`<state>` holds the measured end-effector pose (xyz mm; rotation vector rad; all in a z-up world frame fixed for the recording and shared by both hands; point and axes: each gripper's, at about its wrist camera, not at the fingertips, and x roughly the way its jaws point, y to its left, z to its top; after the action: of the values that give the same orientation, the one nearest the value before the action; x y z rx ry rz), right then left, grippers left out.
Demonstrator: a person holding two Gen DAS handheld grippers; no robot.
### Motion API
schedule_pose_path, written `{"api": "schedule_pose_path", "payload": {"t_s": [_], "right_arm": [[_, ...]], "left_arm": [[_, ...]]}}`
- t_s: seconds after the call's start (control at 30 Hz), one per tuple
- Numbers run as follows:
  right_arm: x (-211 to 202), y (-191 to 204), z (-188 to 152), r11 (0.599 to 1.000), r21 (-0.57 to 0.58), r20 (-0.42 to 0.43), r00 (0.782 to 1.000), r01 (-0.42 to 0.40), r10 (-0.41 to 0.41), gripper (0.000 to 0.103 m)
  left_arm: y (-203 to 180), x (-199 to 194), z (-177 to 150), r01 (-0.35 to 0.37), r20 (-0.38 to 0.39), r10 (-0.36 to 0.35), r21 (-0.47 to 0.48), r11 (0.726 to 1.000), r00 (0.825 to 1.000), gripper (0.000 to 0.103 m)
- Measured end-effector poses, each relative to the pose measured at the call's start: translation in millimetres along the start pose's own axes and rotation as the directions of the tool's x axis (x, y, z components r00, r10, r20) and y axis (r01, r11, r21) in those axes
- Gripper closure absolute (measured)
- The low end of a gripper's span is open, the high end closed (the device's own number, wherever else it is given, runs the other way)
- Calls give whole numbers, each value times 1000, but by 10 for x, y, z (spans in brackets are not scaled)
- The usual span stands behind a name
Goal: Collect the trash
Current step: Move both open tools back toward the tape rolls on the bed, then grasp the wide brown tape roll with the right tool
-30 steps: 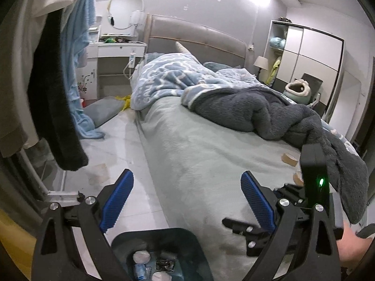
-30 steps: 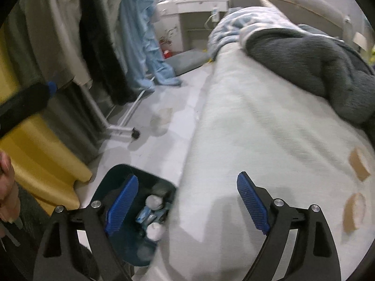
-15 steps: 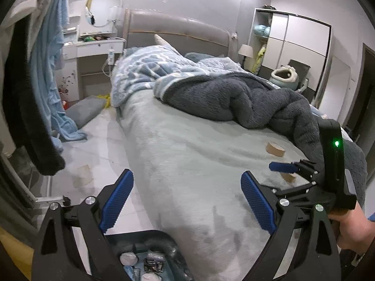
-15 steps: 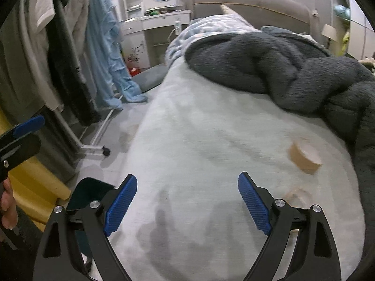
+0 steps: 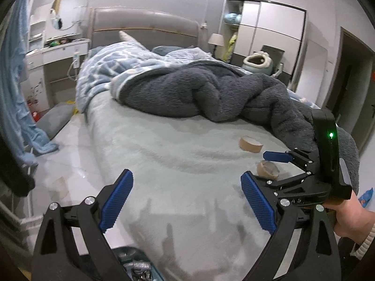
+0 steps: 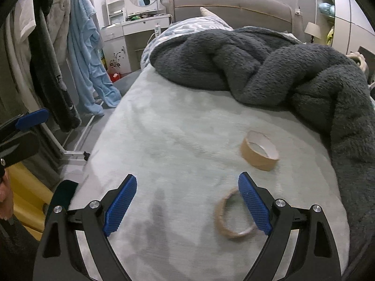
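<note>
On the pale grey-green bed sheet (image 6: 178, 140), two brown cardboard tape cores lie near the foot end, beside the rumpled dark grey fleece blanket (image 6: 269, 70). The farther, taller cardboard ring (image 6: 259, 151) stands on its edge wall with the hollow facing up. The nearer, thinner cardboard ring (image 6: 232, 215) lies flat, and in the right wrist view the right-hand blue finger pad (image 6: 254, 205) overlaps its rim. Both rings are apart from each other and rest loose on the sheet, so they read as the trash to be collected.

The right gripper (image 6: 185, 201) is held low over the sheet, pointing toward the headboard, with its jaws spread wide and holding nothing. The left wrist view shows the right gripper (image 5: 302, 171) from the side, with the nearer ring just beyond its lower finger; the wide spread suits straddling that ring's wall. Contact with the ring cannot be confirmed.

The left gripper (image 5: 187, 201) hangs over the bed edge, jaws equally wide and empty. Below it, a dark teal bin (image 5: 138, 267) holding crumpled waste sits on the floor against the bed, probably kept there as the drop point. In the right wrist view the bin (image 6: 63, 193) shows only as a dark corner past the sheet's edge.

The person's right hand (image 5: 346, 215) grips the handle from behind, wrist roughly level.
</note>
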<state>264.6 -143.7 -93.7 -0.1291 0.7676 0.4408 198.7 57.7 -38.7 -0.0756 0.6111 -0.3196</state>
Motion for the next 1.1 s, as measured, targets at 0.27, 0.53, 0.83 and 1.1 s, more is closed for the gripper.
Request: {"api": "schedule_pose_path", "payload": {"t_s": [0.27, 0.53, 0.83, 1.1], "right_arm": [[94, -340, -142, 998, 55, -28, 1000, 7, -6, 14], [28, -444, -158, 997, 79, -19, 1000, -12, 13, 30], [67, -721, -300, 989, 144, -33, 999, -30, 35, 52], [-50, -929, -374, 973, 223, -5, 998, -65, 68, 83]], "left_arm": [[-136, 329, 126, 76, -12, -76, 28, 997, 997, 8], [-277, 647, 208, 141, -50, -137, 71, 988, 989, 8], [-412, 1009, 242, 166, -94, -158, 90, 982, 983, 8], [-560, 1264, 283, 188, -110, -178, 89, 978, 978, 8]]}}
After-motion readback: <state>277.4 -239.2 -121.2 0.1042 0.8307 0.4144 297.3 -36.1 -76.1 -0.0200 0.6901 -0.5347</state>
